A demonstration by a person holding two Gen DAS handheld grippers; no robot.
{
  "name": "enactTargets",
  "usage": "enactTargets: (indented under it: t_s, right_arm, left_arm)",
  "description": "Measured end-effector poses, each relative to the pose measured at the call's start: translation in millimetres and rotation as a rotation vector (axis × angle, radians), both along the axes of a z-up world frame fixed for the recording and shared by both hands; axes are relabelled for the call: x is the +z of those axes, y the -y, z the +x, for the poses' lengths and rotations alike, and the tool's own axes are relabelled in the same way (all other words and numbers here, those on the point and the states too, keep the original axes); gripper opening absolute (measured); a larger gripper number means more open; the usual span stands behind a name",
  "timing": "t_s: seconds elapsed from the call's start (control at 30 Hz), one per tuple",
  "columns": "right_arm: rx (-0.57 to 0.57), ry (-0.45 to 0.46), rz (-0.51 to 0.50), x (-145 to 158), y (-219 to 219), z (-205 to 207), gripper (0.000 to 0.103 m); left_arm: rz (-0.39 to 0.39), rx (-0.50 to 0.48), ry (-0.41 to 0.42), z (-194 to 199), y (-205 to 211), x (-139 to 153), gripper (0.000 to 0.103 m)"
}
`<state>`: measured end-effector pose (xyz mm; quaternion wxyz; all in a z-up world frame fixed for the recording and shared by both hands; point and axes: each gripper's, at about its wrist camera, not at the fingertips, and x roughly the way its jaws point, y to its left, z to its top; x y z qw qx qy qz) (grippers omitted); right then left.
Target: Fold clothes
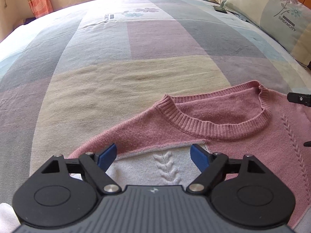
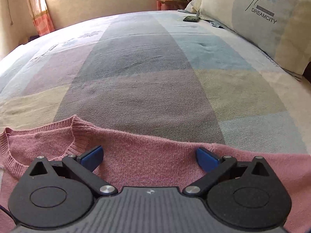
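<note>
A pink knit sweater lies on the bed with its ribbed collar toward the far side. A pale grey-white cable-knit part lies folded over its near left shoulder. My left gripper hangs open above that pale part, blue pads wide apart, nothing pinched. My right gripper is open over the sweater's right shoulder, just near its far edge, pads clear of the knit. A black tip of the right gripper shows at the right edge of the left wrist view.
The bed's patchwork cover in grey, pink, cream and blue stretches far beyond the sweater. Pillows are stacked at the far right, with a small dark object beside them. Curtains and a window wall lie behind.
</note>
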<state>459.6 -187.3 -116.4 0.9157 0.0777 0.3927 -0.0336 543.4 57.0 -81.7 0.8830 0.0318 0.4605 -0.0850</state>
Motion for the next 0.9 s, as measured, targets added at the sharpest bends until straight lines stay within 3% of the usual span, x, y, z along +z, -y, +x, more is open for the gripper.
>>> enactTargets:
  t_s: [0.07,0.17,0.37,0.57,0.67,0.73,0.9]
  right_arm:
    - [-0.031,0.045,-0.006,16.9,16.1,-24.6,0.103]
    - [-0.105,0.026,0.007,17.4,56.7,-43.6,0.103]
    - [-0.274,-0.040,0.125,-12.1,164.8,-59.5,0.103]
    - [-0.462,-0.065,0.049,-13.2,252.1,-86.2,0.103]
    - [-0.503,-0.059,0.096,-5.7,255.6,-86.4,0.103]
    - [-0.431,-0.061,0.092,-3.6,239.2,-83.5,0.103]
    - [-0.241,-0.125,-0.087,-24.0,194.2,-78.8,0.103]
  left_arm:
    - [-0.009,0.012,-0.006,-4.9,-3.5,3.5,0.083]
    - [-0.004,0.030,-0.019,-11.3,-4.9,3.4,0.083]
    - [-0.004,0.014,-0.047,-18.1,4.0,1.0,0.083]
    - [0.004,-0.017,-0.044,-25.7,16.8,9.5,0.083]
    - [0.012,-0.039,-0.040,-30.5,26.7,13.7,0.083]
    - [0.014,-0.053,-0.042,-33.8,33.1,15.0,0.083]
    - [0.022,-0.085,-0.053,-44.9,49.0,15.7,0.083]
